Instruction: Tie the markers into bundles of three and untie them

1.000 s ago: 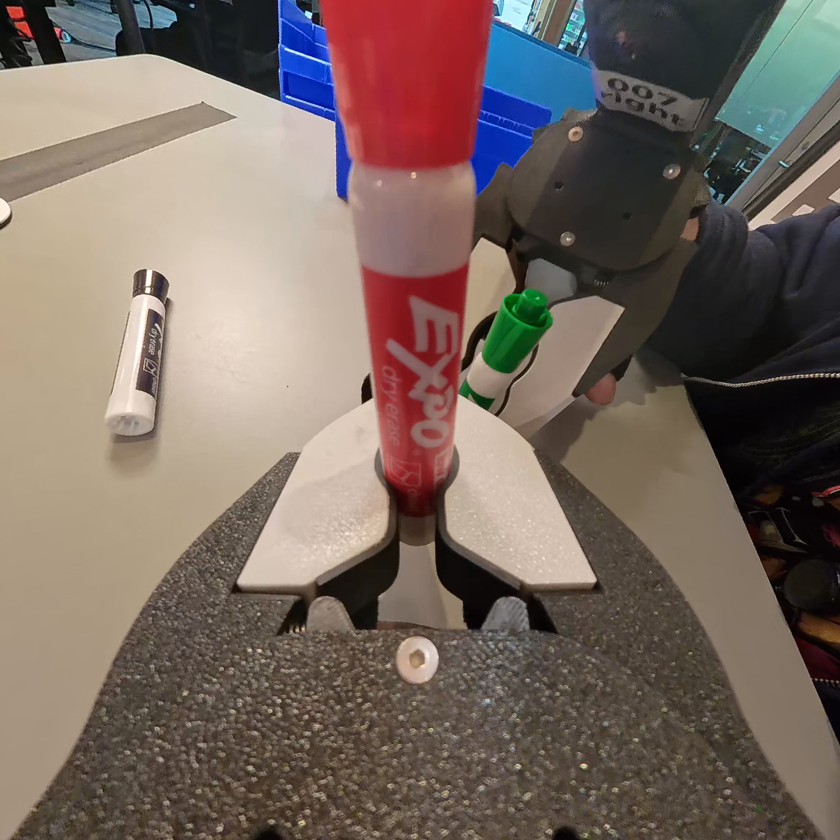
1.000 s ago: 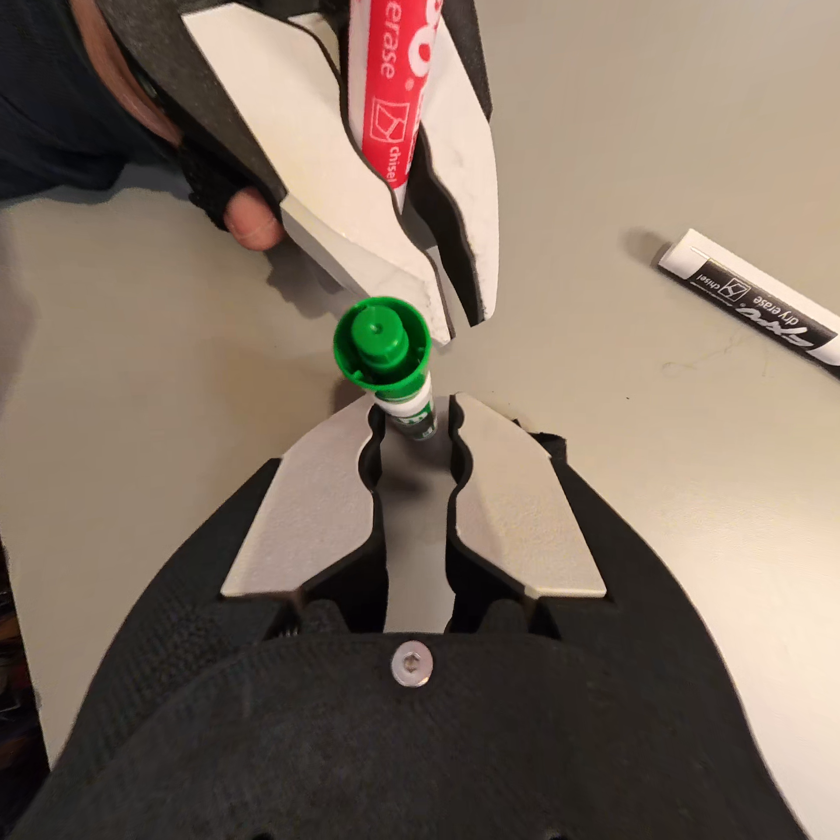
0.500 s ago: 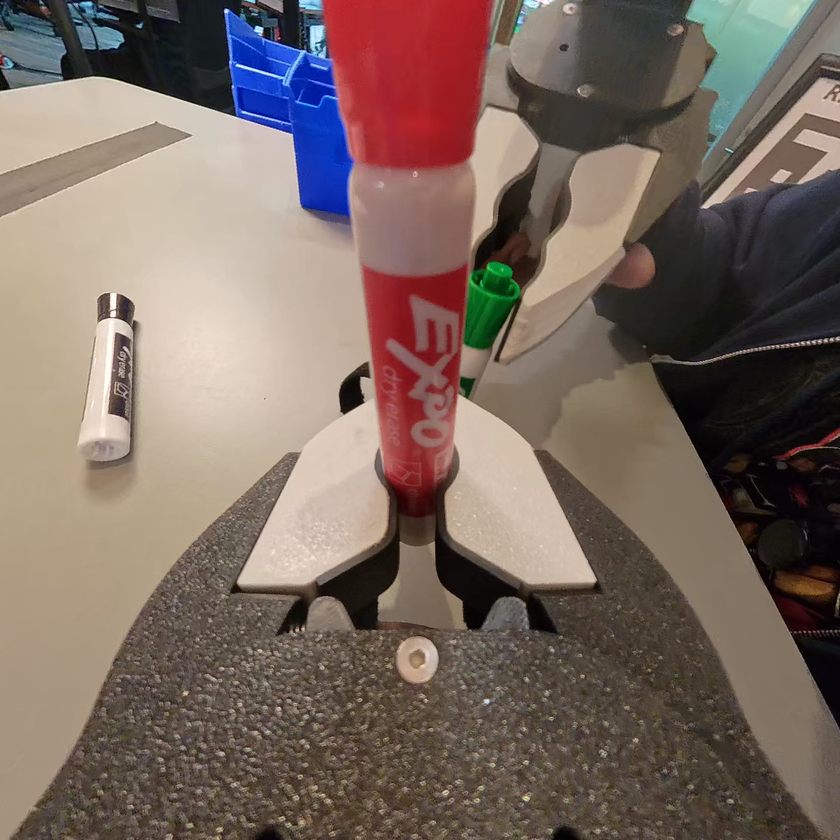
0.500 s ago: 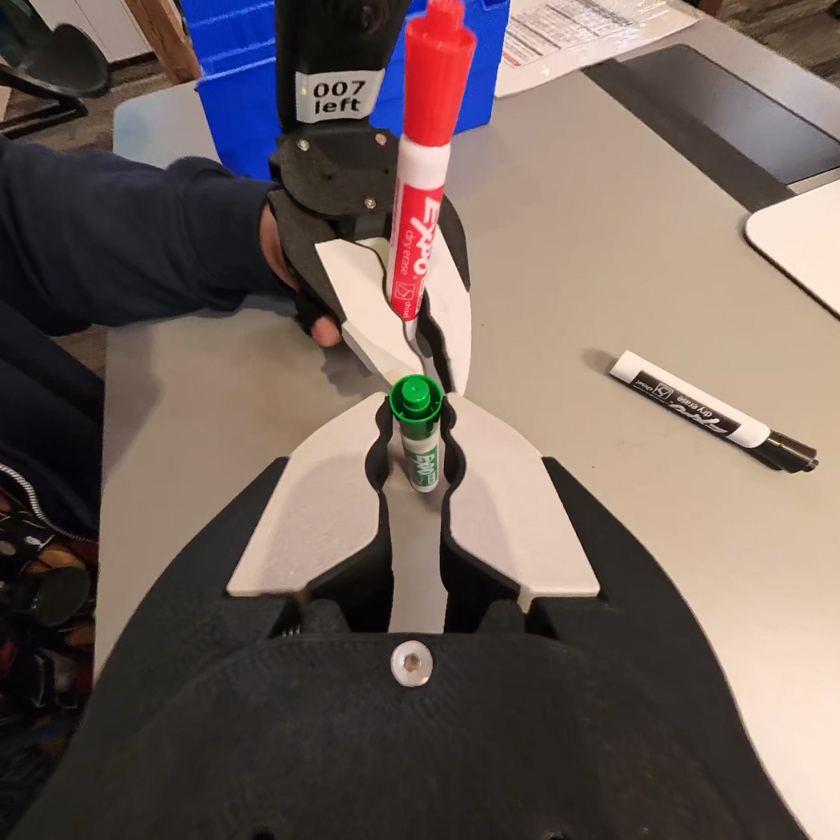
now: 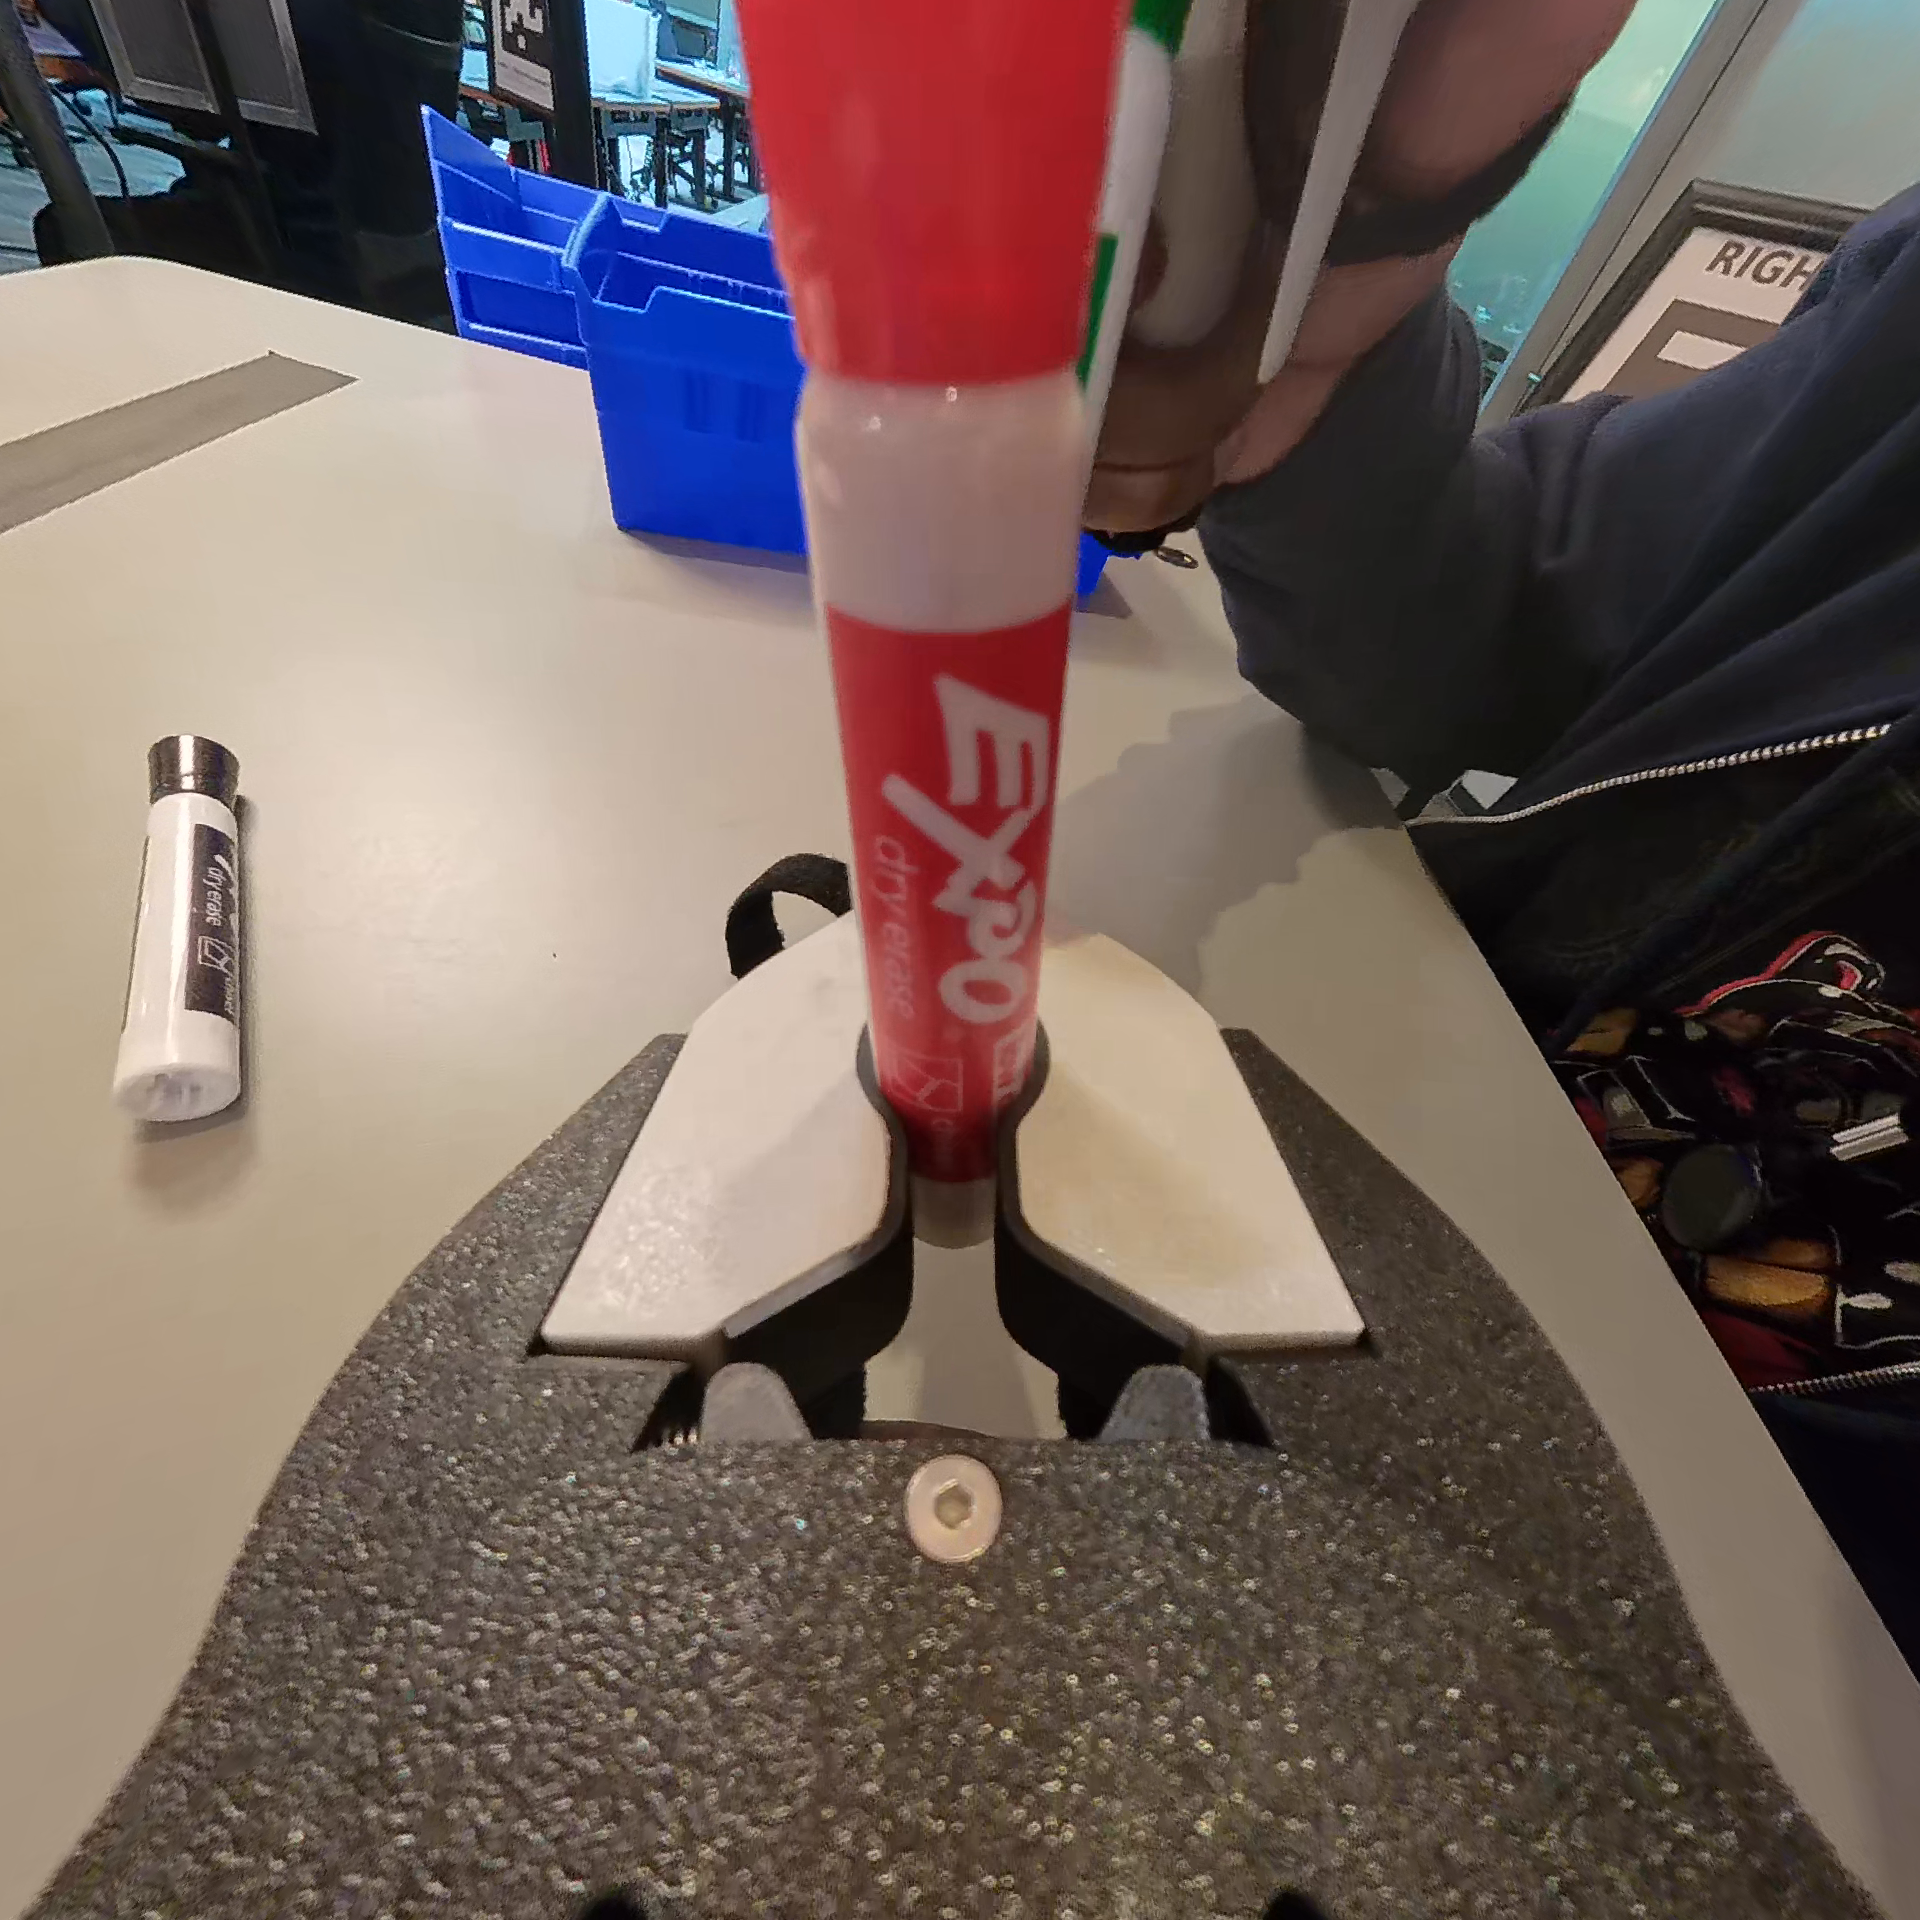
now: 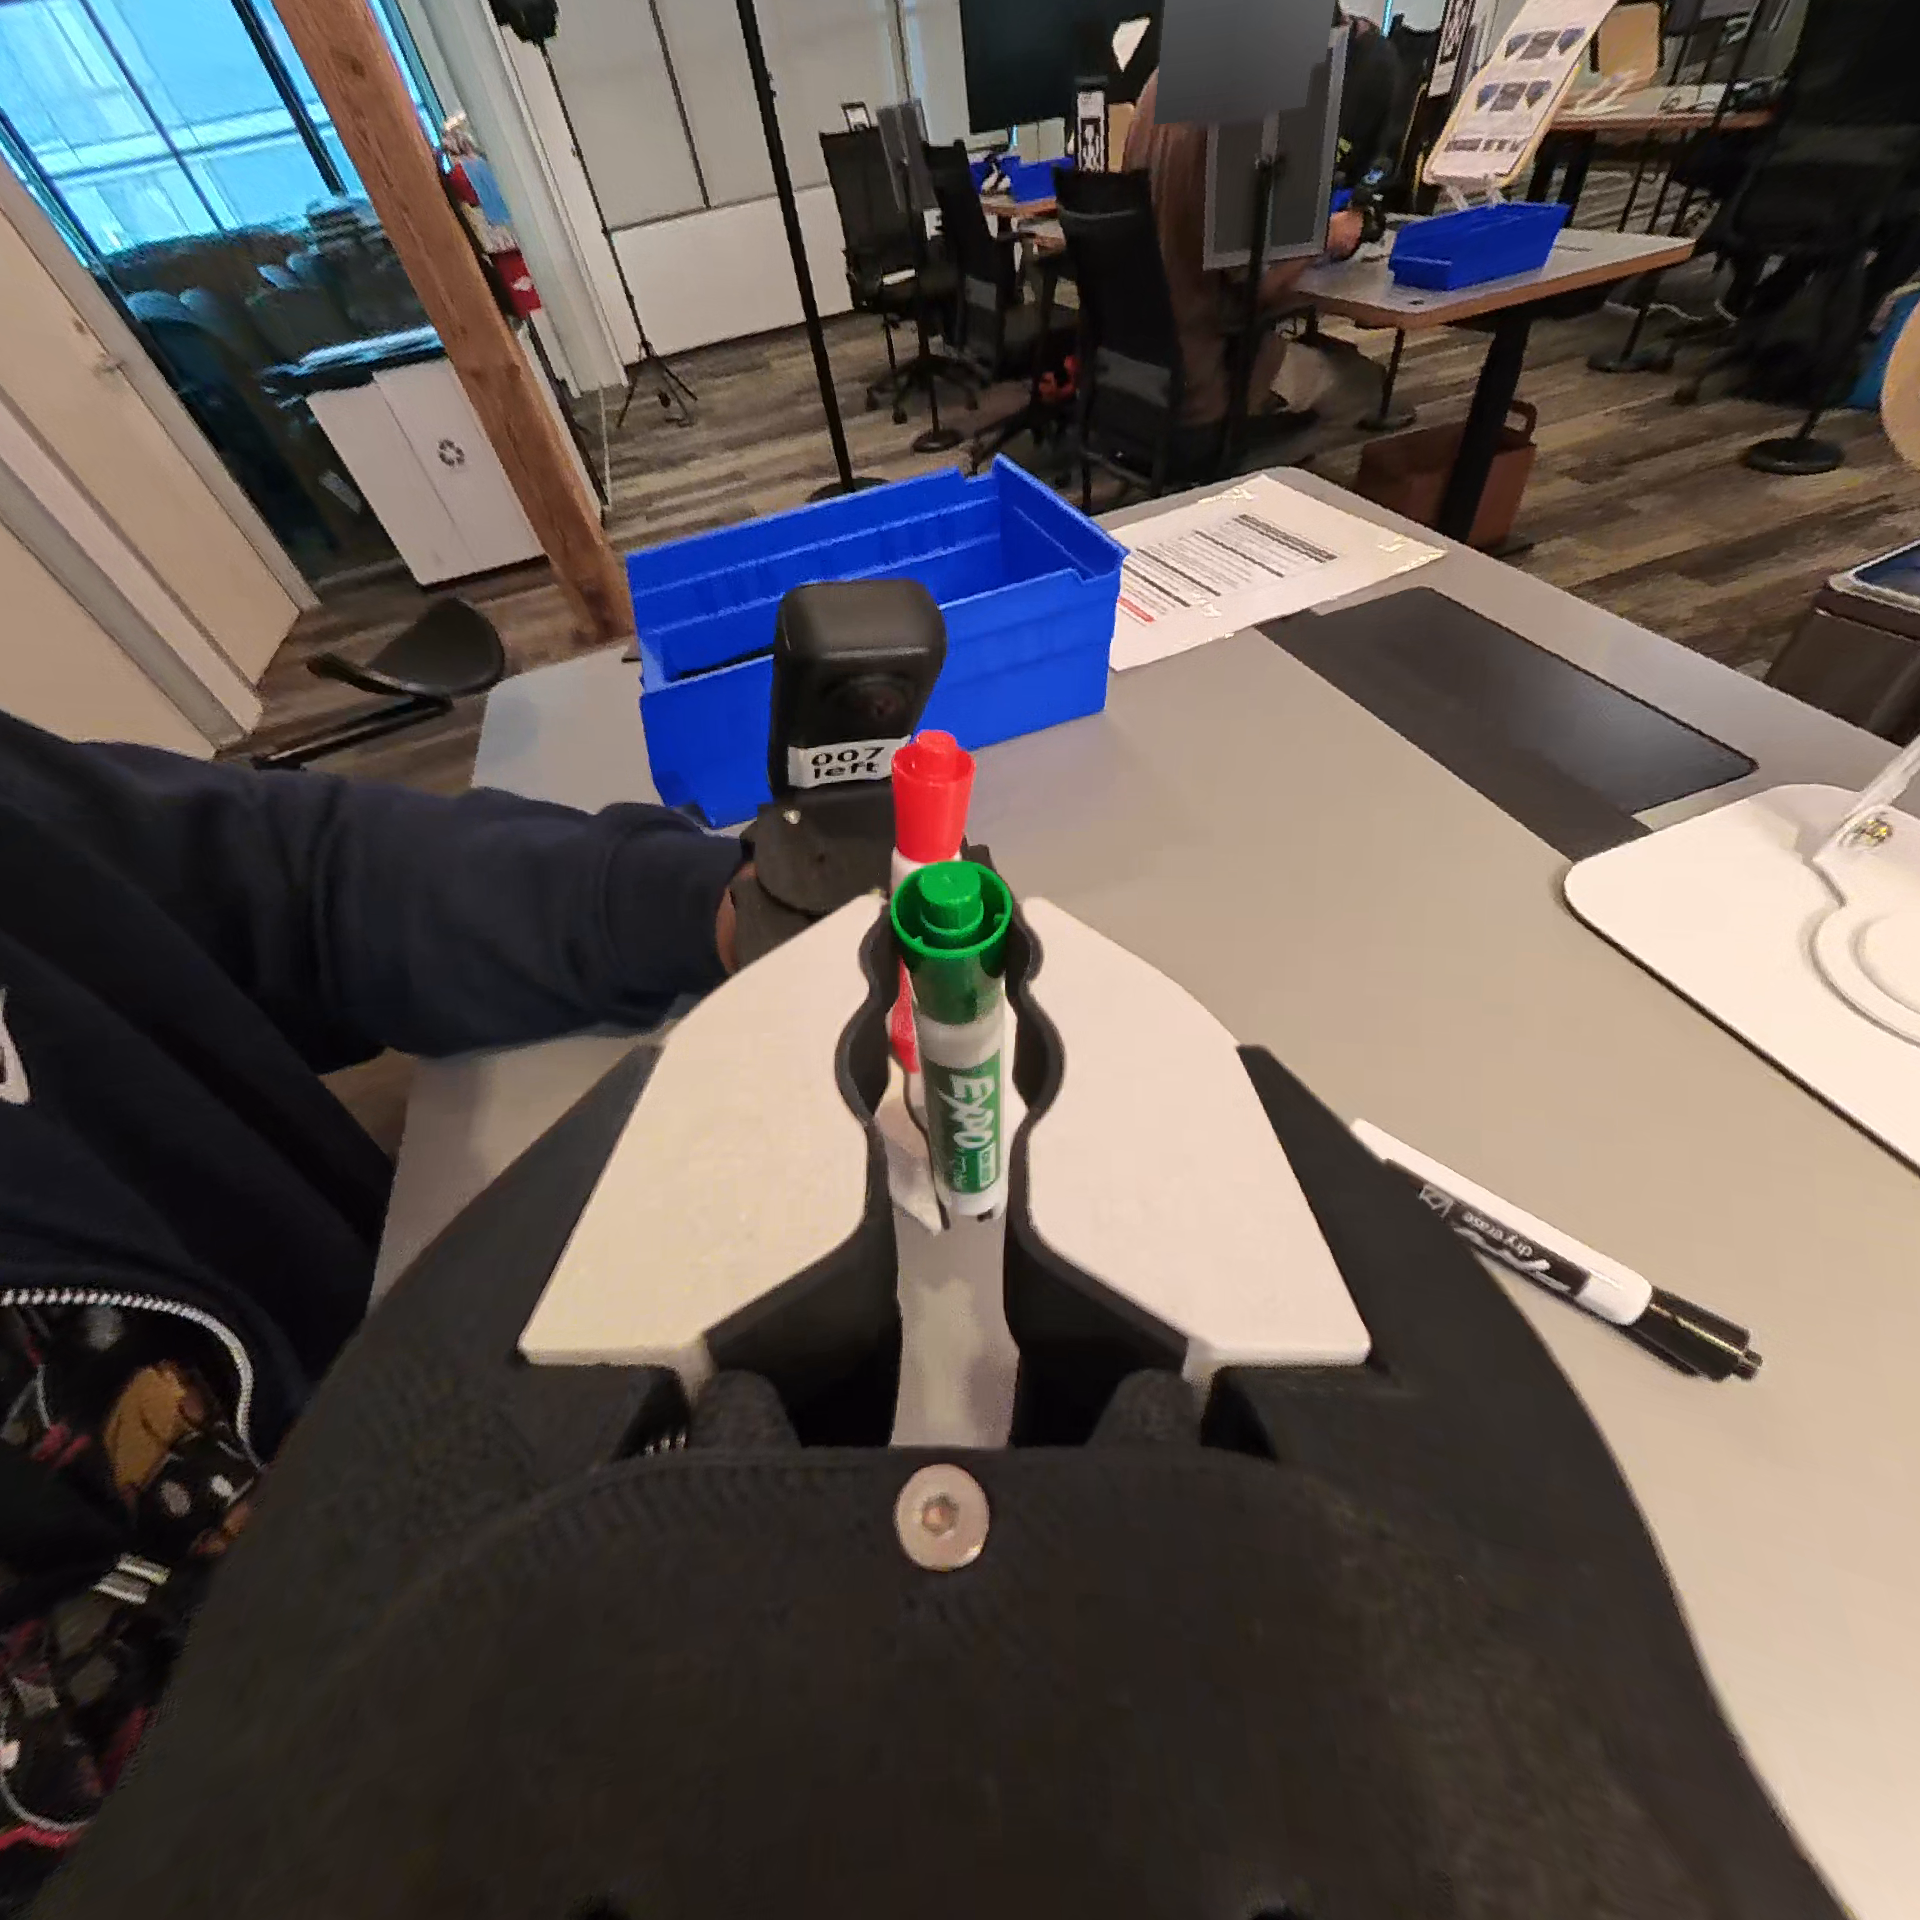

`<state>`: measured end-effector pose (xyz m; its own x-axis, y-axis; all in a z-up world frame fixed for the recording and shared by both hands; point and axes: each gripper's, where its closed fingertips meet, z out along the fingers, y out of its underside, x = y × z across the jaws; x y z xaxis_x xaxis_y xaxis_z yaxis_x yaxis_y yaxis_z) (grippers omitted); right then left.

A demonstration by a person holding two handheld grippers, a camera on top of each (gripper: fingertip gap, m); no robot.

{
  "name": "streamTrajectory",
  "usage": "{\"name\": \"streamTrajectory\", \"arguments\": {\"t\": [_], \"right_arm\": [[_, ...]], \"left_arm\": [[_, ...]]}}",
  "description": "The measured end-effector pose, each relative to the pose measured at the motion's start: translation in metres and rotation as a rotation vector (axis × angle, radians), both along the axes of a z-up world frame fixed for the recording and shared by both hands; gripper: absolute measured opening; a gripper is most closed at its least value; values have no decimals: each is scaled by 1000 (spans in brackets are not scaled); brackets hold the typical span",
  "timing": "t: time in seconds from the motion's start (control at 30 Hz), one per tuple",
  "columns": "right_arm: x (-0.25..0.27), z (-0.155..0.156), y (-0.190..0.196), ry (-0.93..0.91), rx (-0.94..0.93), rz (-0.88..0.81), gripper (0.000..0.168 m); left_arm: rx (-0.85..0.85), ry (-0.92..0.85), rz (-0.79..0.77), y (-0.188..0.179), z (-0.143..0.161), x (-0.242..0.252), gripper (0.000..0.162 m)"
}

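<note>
You had the left tongs (image 5: 951,1049) pinching the red marker (image 5: 951,831) near its bottom end, so it stood straight up in front of that camera. The right tongs (image 6: 948,1039) were pinching the green marker (image 6: 961,1049) the same way, cap up. In the right wrist view the red one showed just behind the green one, very close — I could not tell if the two touched.

The third one, the black marker (image 5: 187,935), lay flat on the tabletop (image 5: 468,623), well apart from the other two and held by nothing. A black loop (image 5: 774,904) peeked out beside the left tongs on the tabletop; it could be the tie, but I could not tell for sure. A blue bin (image 6: 883,613) sat farther back.

So you were at an early step, I think. Two markers were up in the air and coming together, but no bundle was made yet — nothing was wrapped around them. You had the black one to add, the tie to put on, and then the untying to do after that.
</note>
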<state>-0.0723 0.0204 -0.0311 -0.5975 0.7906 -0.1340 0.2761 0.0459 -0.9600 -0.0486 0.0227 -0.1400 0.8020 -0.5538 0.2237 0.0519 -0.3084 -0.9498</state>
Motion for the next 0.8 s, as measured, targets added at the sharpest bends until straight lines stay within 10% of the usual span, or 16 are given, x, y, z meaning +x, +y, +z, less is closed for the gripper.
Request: {"name": "streamTrajectory", "arguments": {"t": [0.8], "right_arm": [[-22, 0, 5, -40, -359, -4, 19]], "left_arm": [[-83, -176, -99, -7, 1, 9, 17]]}}
